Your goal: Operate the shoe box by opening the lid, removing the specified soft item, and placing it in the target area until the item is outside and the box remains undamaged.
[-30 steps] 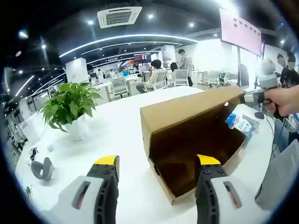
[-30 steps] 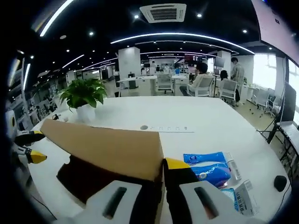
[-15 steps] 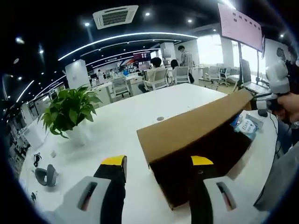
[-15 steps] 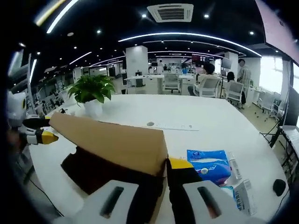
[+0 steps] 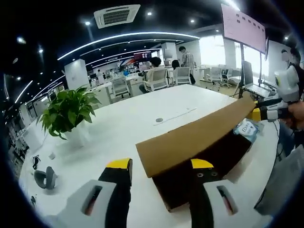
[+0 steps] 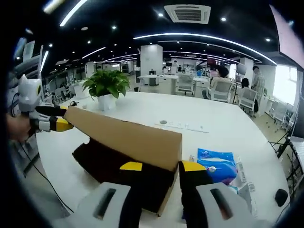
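The shoe box (image 5: 199,156) sits on the white table (image 5: 128,128), its cardboard lid (image 6: 128,137) partly raised between my two grippers. Both my left gripper (image 5: 159,166) and right gripper (image 6: 159,167) stand with jaws apart, gripping nothing. The soft item's removal remains ahead; I cannot see inside.

Brown cardboard shoe box (image 5: 199,156) on white round table (image 5: 128,128), lid (image 6: 128,137) tilted up over box body. Left gripper (image 5: 159,166) at one end of box, one jaw on each side of lid corner. Right gripper (image 6: 161,167) at opposite end, lid corner between its jaws. Green potted plant in white pot (image 6: 105,88) behind box on table. Blue plastic packet (image 6: 217,164) on table just beside box in right gripper view. Grey handheld controller (image 5: 43,176) near table edge, before plant in left gripper view.
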